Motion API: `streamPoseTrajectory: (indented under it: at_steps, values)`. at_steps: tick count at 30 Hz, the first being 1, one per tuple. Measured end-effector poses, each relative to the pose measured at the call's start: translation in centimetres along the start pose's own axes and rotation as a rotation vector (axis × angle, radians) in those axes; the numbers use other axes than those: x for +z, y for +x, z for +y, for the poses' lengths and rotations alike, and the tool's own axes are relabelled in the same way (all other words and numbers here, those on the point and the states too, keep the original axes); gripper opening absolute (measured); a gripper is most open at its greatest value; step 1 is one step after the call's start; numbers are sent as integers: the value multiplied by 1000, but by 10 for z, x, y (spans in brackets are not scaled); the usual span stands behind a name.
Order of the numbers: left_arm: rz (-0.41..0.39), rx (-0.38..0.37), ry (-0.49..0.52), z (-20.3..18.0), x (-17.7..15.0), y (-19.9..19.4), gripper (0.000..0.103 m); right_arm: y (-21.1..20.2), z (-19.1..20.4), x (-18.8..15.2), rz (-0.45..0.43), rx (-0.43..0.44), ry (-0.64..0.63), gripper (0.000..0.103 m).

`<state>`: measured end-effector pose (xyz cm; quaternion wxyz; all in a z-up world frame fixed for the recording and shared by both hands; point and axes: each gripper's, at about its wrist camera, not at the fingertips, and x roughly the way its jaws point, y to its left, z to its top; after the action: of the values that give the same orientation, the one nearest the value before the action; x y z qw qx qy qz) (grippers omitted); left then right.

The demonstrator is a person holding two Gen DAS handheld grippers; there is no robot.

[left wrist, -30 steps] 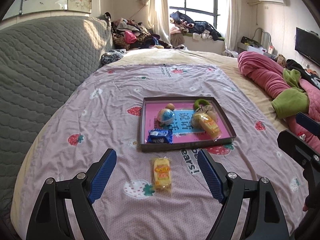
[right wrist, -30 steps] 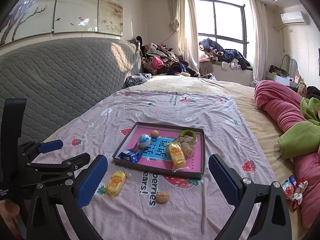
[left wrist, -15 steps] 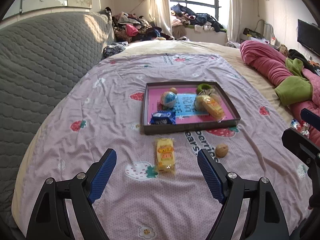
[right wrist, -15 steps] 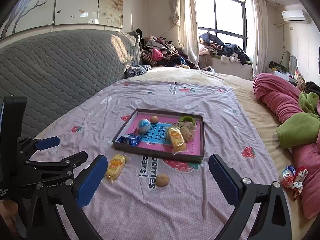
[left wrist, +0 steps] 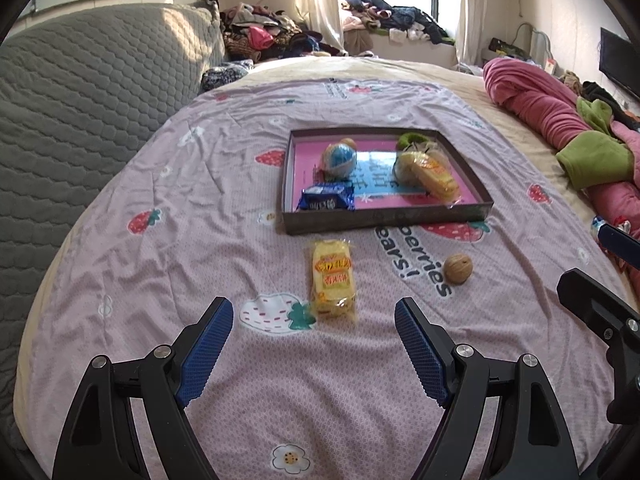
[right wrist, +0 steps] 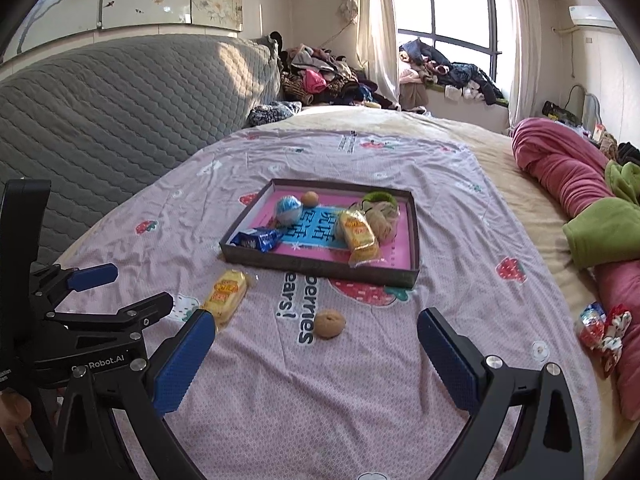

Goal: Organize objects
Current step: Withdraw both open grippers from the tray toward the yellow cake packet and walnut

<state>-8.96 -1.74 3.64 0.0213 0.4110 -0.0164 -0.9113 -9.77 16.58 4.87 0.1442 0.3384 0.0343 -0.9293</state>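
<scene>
A shallow dark box (left wrist: 384,222) (right wrist: 320,269) with a pink floor lies on the bedspread. It holds a blue ball (left wrist: 340,158), a blue snack packet (left wrist: 326,200), a yellow cake packet (left wrist: 434,174) and a green-and-tan bundle (right wrist: 380,210). In front of the box a second yellow cake packet (left wrist: 333,280) (right wrist: 226,294) and a walnut (left wrist: 458,268) (right wrist: 329,323) lie loose on the cloth. My left gripper (left wrist: 314,320) hangs open just short of the yellow packet. My right gripper (right wrist: 316,330) is open with the walnut in line between its fingers, apart from them.
A grey quilted headboard (left wrist: 80,100) bounds the left side. Pink and green bedding (left wrist: 560,128) is heaped at the right, with wrapped sweets (right wrist: 600,328) beside it. Clothes (right wrist: 320,76) pile up at the far end under the window.
Both grippers have sunk and tipped downward toward the bedspread. The yellow packet and the walnut now sit higher and larger in both views. Neither gripper's jaws moved.
</scene>
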Motion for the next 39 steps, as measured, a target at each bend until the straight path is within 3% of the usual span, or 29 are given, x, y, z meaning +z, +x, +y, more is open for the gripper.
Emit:
streamPoseTrajectory:
  at_steps: [21, 39]
  values:
    - [85, -1, 9, 1, -18, 45, 84, 41, -1, -20, 89, -13, -4, 102]
    - [111, -15, -5, 4, -16, 68, 84, 69, -4, -29, 131, -33, 4, 102]
